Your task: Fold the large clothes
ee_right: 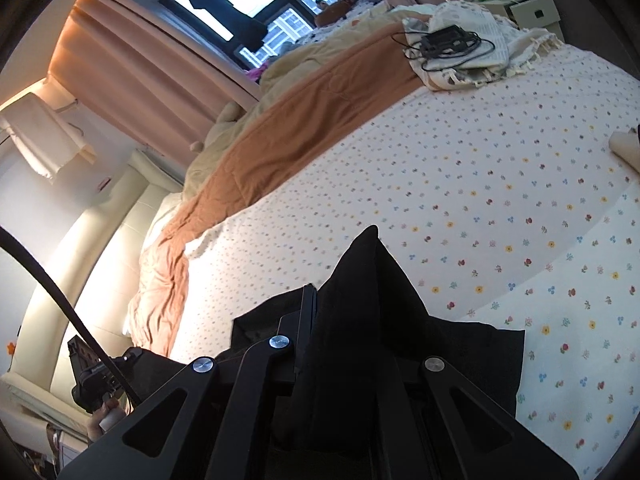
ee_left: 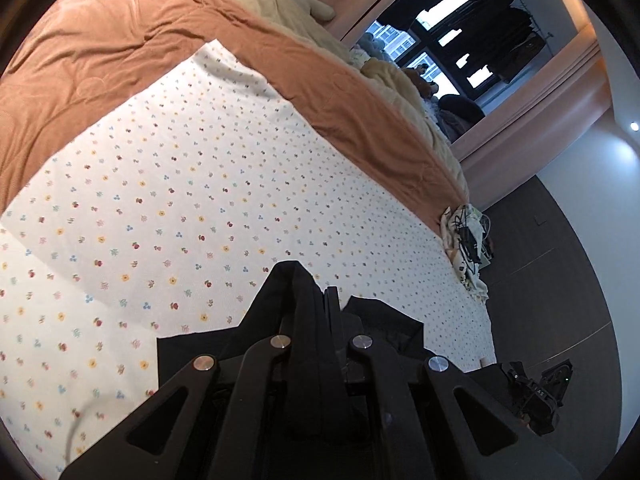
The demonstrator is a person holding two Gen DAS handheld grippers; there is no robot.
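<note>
Bedroom, bed (ee_left: 248, 184) with flower-dotted white sheet, orange quilt (ee_left: 120, 52) bunched along the far side, beige blanket behind it. Window (ee_left: 440, 36) and pink curtain (ee_right: 132, 68) at the far wall. Pale cloth pile with black cables (ee_right: 452, 44) on the bed's far right corner. Black garment (ee_left: 188, 356) at the near edge of the bed, spread low over the sheet. Left gripper (ee_left: 320, 300): jaws together, clamped on a pinched-up peak of the garment. Right gripper (ee_right: 320, 300): jaws together, clamped on another raised fold of the same black cloth (ee_right: 472, 344). Left gripper also shows low left in the right wrist view, held by a hand (ee_right: 100, 420).
</note>
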